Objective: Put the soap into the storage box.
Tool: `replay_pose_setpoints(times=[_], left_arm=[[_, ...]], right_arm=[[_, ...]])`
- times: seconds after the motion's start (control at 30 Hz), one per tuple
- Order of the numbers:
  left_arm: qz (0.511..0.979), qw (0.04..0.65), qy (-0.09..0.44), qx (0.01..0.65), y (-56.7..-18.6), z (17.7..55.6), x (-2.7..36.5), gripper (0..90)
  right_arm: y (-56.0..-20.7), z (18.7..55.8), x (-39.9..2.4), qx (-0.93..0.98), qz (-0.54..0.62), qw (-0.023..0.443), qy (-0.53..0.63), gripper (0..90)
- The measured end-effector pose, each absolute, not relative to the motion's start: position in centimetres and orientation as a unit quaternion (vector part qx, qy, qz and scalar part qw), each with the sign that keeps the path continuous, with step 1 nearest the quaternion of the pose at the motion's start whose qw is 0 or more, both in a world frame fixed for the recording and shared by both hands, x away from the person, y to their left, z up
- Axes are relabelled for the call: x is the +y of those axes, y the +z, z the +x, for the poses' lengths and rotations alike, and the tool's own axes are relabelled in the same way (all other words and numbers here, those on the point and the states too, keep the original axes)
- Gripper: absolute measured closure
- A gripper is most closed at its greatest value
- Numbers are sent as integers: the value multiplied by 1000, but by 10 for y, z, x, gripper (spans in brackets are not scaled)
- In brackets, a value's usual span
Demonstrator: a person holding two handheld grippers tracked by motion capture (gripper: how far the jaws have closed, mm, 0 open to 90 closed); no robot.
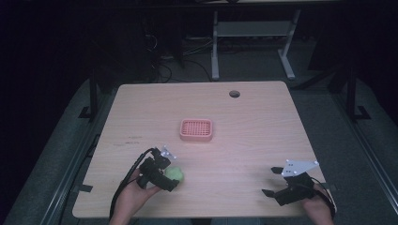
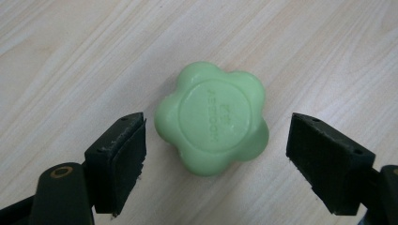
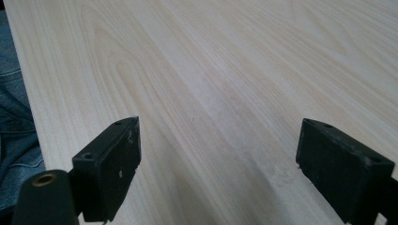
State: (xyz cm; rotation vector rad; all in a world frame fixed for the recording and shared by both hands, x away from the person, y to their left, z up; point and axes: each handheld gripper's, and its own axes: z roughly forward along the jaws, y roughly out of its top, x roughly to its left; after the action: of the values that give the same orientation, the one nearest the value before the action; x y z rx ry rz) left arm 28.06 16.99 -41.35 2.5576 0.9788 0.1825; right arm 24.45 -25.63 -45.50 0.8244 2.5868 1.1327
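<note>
We hover left gripper (image 2: 213,154) over green flower-shaped soap (image 2: 212,123), near front-left corner of tabletop (image 1: 263,122). Jaws spread wide, one each side of soap, neither touching. Soap lies flat on wood, embossed face up. Step in hand, we judge: lining up grasp. Next move calls for lowering, then squeezing across lobes, likely slippery. Pink slotted dish (image 1: 196,130) waits near tabletop centre, well apart. Right gripper (image 1: 273,181) idles by front-right corner, jaws open, holding nothing.
</note>
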Motion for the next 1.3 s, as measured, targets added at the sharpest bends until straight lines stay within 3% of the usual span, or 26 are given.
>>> replay_pose_setpoints(times=[1.3], left_arm=[[915,122,44,381,-438,299,146,218]], right_arm=[[-455,244,-256,876,275,100,385,138]])
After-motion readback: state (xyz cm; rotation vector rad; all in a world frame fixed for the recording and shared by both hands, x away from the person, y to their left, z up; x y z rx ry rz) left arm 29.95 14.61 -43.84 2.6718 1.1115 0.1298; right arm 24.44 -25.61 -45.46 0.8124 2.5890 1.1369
